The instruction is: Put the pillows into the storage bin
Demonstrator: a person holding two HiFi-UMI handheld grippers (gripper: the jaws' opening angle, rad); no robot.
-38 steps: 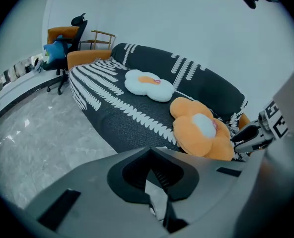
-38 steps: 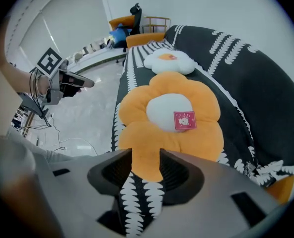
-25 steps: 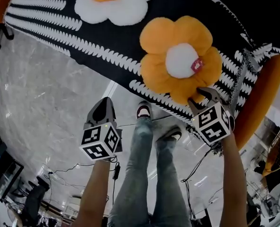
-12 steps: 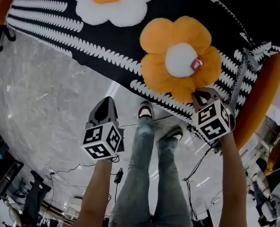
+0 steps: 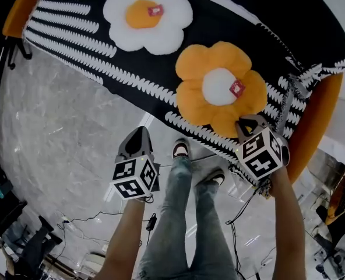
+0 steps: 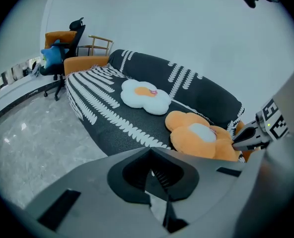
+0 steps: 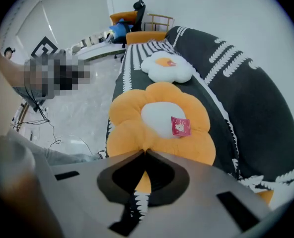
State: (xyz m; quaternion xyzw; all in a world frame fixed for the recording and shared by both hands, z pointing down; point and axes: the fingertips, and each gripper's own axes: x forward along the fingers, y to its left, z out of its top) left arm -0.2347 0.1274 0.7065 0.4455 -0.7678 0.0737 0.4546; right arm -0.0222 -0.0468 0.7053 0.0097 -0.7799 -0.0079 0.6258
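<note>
Two flower pillows lie on a black-and-white sofa [image 5: 236, 16]: a white pillow [image 5: 148, 17] with an orange middle, and an orange pillow [image 5: 219, 89] with a white middle and a red tag. My right gripper [image 5: 246, 121] is shut on the orange pillow's near petal [image 7: 137, 133], its jaws meeting at the petal's edge [image 7: 145, 151]. My left gripper [image 5: 138, 134] hangs over the floor, left of the sofa's edge, shut with nothing in it [image 6: 151, 151]. The left gripper view shows the white pillow [image 6: 146, 96], the orange pillow [image 6: 199, 135] and the right gripper [image 6: 256, 135]. No storage bin is in view.
The person's legs and shoes [image 5: 181, 150] stand on the marble floor [image 5: 62, 139] between the grippers. Cables trail on the floor behind. The sofa has an orange arm [image 5: 312, 127] at the right. An office chair [image 6: 62, 48] and a wooden chair [image 6: 100, 43] stand beyond the sofa's far end.
The head view has shifted, so both pillows sit lower in it and more of the sofa shows. The right gripper stays at the orange pillow's near petal. The left gripper has drifted slightly right.
</note>
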